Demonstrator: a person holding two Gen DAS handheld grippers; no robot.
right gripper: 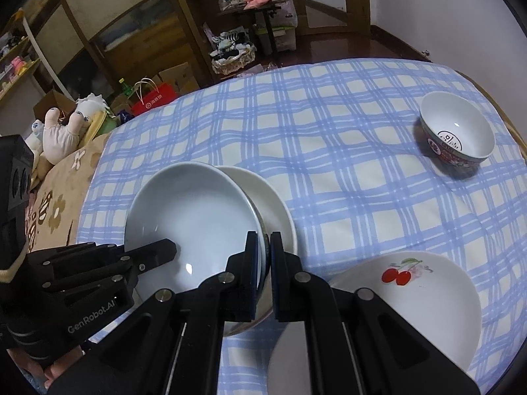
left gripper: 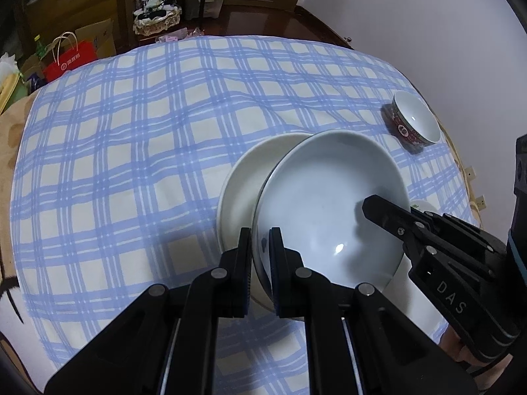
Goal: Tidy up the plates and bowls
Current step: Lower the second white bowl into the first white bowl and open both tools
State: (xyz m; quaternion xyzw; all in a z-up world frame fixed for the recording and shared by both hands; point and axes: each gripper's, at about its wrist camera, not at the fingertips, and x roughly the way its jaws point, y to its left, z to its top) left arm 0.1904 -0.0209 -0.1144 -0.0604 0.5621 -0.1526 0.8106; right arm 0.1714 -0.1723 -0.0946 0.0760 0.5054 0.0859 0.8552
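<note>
A pale blue-white plate (left gripper: 322, 197) is held tilted over a cream plate (left gripper: 243, 191) on the blue checked cloth. My left gripper (left gripper: 260, 250) is shut on the pale plate's near rim. My right gripper (right gripper: 263, 256) is shut on the opposite rim of the same plate (right gripper: 191, 210), with the cream plate (right gripper: 270, 204) just beyond it. The right gripper's fingers (left gripper: 388, 214) reach into the plate in the left wrist view. A red-patterned bowl (left gripper: 415, 121) stands at the far right, and shows in the right wrist view too (right gripper: 457, 128). A cherry-print plate (right gripper: 415, 296) lies near right.
The checked cloth (left gripper: 131, 138) covers a table with a floral cover (right gripper: 56, 210) at its left. A red paper bag (right gripper: 151, 98), boxes, soft toys (right gripper: 62, 128) and shelves stand beyond the far edge. A white wall is at the right.
</note>
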